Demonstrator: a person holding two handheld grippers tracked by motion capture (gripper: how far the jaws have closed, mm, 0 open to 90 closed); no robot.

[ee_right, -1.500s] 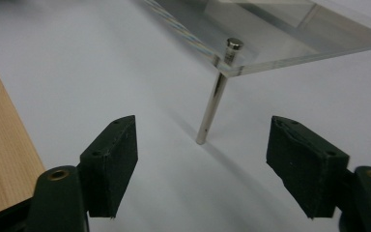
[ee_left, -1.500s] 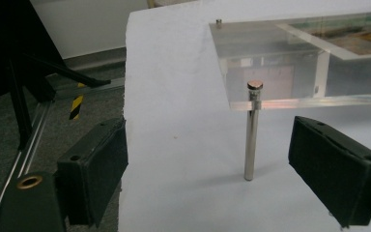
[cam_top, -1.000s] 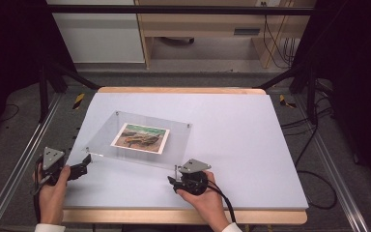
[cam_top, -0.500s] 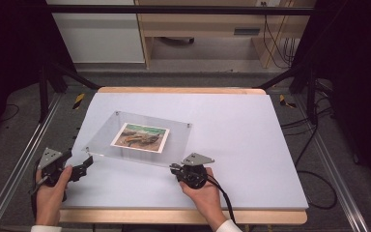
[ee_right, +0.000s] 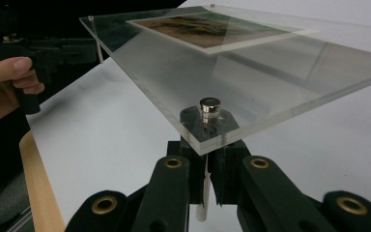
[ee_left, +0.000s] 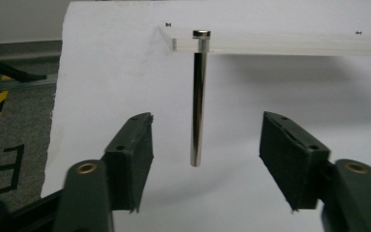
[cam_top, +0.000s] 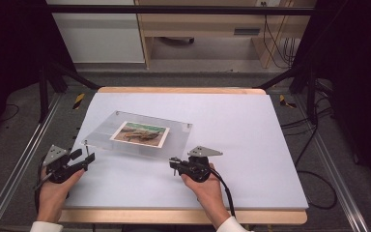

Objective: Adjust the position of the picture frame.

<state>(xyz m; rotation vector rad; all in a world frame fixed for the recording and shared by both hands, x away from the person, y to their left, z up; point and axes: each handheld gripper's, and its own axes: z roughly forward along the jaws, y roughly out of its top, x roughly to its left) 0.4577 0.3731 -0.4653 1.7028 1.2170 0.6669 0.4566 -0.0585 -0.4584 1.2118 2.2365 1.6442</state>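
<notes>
Even overhead light leaves the white table (cam_top: 251,145) bright against dark surroundings, while ahead of the left gripper (ee_left: 207,164) the clear panel (ee_left: 280,43) casts a soft grey shadow, its near jaws slightly blurred, and the right gripper (ee_right: 205,191) sees sheen across the panel.
</notes>
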